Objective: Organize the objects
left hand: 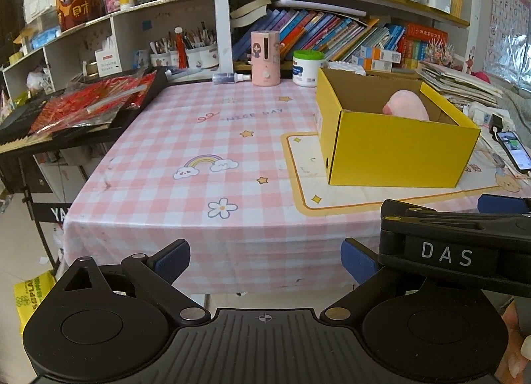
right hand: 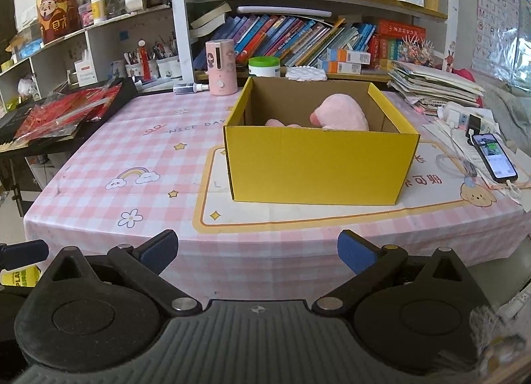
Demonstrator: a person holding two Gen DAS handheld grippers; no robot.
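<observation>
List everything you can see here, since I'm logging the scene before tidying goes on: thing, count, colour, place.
Cardboard box: one, yellow, open, on the mat right of table centre.
Plush toy: one, pink, inside the box.
Placemat: one, cream with orange border, under the box.
Tablecloth: one, pink-and-white check, covering the table.
Cylindrical device: one, pink, upright at the table's back edge.
Jar: one, white with green lid, behind the box.
Small bottle: one, lying at the back edge.
Phone: one, screen lit, plugged in, right edge.
Red packets: a pile, on the black stand at left.
Books: many, mixed colours, on shelves behind.
Left gripper: black, blue pads, open, empty.
Right gripper: same, open, empty.
</observation>
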